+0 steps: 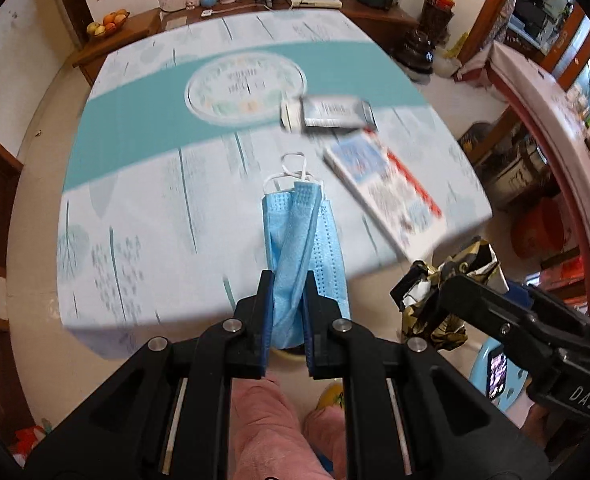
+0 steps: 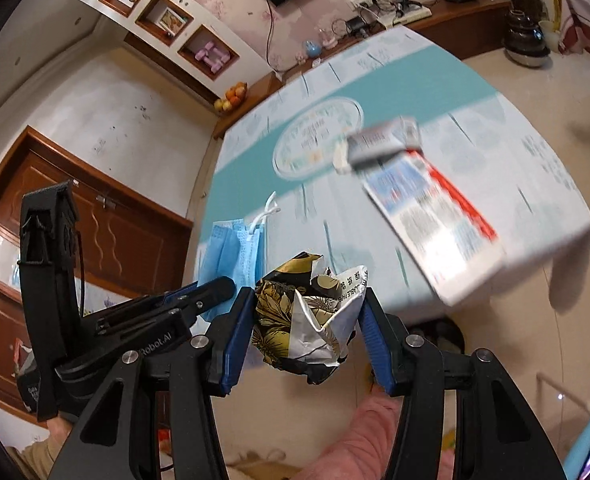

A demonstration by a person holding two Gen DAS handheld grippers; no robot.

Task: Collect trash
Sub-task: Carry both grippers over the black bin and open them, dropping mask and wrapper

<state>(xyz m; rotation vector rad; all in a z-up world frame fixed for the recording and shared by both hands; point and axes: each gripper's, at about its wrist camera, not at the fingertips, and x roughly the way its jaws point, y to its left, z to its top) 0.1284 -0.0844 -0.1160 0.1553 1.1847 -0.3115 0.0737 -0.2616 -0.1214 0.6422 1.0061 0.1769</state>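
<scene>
My left gripper [image 1: 288,284] is shut on a blue face mask [image 1: 301,232], held up over the near edge of the table [image 1: 135,184]. The mask also shows in the right wrist view [image 2: 235,252]. My right gripper [image 2: 307,300] is shut on a crumpled black-gold-and-white wrapper [image 2: 303,316], held in the air off the table's near edge; the wrapper also shows in the left wrist view [image 1: 447,292]. A flat printed box with a red edge [image 1: 391,192] [image 2: 435,220] and a small grey-and-white carton [image 1: 327,114] [image 2: 379,144] lie on the table's right side.
The table has a pale tablecloth with a teal band [image 1: 135,136]. A sideboard [image 1: 255,4] with fruit, chargers and a radio stands behind it. A blue stool with a phone [image 1: 499,372] is at lower right. My pink-clad legs [image 1: 271,432] are below.
</scene>
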